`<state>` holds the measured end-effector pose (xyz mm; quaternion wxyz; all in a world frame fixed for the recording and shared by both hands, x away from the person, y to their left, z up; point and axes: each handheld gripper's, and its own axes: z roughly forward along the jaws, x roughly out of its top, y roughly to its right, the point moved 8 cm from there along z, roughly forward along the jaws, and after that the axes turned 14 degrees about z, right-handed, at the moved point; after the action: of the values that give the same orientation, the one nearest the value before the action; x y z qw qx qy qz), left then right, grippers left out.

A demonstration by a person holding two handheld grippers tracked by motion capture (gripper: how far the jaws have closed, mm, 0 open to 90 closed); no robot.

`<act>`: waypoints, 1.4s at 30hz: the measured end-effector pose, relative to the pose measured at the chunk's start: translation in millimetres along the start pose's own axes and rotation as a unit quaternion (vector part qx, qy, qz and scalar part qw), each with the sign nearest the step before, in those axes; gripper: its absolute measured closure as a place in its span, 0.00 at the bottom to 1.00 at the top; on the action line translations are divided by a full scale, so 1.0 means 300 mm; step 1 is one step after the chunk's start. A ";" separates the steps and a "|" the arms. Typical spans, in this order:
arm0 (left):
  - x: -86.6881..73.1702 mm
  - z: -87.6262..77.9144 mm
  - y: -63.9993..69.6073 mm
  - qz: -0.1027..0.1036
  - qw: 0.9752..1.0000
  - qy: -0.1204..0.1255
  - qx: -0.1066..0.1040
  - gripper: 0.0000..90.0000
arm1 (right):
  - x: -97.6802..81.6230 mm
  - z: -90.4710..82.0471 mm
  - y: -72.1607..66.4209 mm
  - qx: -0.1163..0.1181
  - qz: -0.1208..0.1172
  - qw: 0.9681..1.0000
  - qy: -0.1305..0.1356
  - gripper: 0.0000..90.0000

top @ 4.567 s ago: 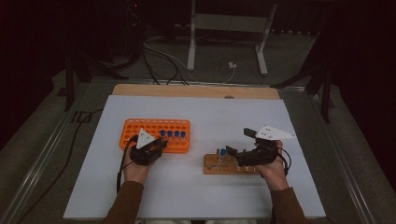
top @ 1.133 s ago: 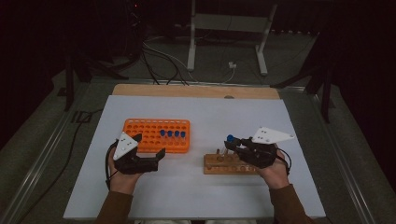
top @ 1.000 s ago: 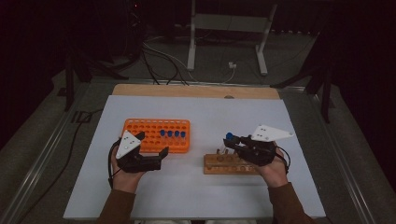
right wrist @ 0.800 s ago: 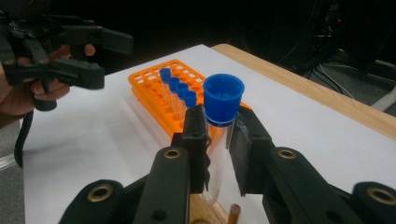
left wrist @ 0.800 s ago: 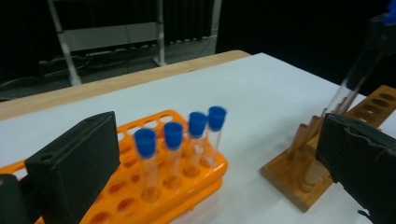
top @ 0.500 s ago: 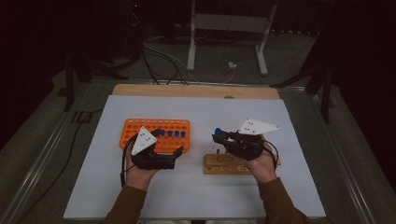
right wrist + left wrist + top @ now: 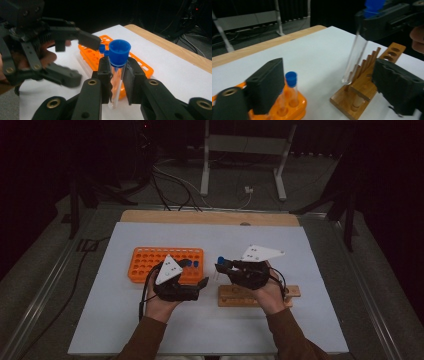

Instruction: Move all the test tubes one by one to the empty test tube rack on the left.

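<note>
1. Tongs in the person's right hand, the right tongs, are clamped on a clear test tube just under its blue cap; the tube stands nearly upright between the two black jaws.
2. Seen from the high view, the held tube hangs clear of the table, in the gap between the orange rack and the wooden rack, its blue cap near the orange rack's right end.
3. In the left gripper view the tube's rounded bottom shows just above the near end of the wooden rack, which has a row of round holes along its top bar and thin dowels below.
4. The left tongs stand wide apart with nothing gripped; their jaws have just been closing a little, and no object sits between them.
5. The left tongs lie level over the right end of the orange rack, jaws pointing toward the right tongs, near them but apart.
6. A capped tube with a blue top stands in a corner hole of the orange rack, just beside one left jaw.
7. The table is covered by a white sheet, with a wooden edge at the far side.
</note>
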<state>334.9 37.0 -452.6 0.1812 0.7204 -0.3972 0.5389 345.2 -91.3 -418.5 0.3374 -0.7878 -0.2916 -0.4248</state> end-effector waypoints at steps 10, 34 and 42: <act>0.020 0.032 0.040 0.014 1.000 0.009 -0.025 0.62 | 0.006 0.031 -0.032 0.010 -0.003 1.000 -0.002 0.85; 0.022 0.043 0.062 0.029 0.999 0.015 -0.043 0.86 | -0.001 0.044 -0.044 0.018 0.000 1.000 -0.005 0.85; 0.013 0.046 0.046 0.022 0.999 0.005 -0.035 0.87 | -0.001 0.033 -0.039 0.031 0.005 0.999 -0.001 0.61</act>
<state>333.3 17.4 -456.2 0.1961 0.7019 -0.4308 0.5322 340.9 -76.6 -419.6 0.3636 -0.7786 -0.3015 -0.4130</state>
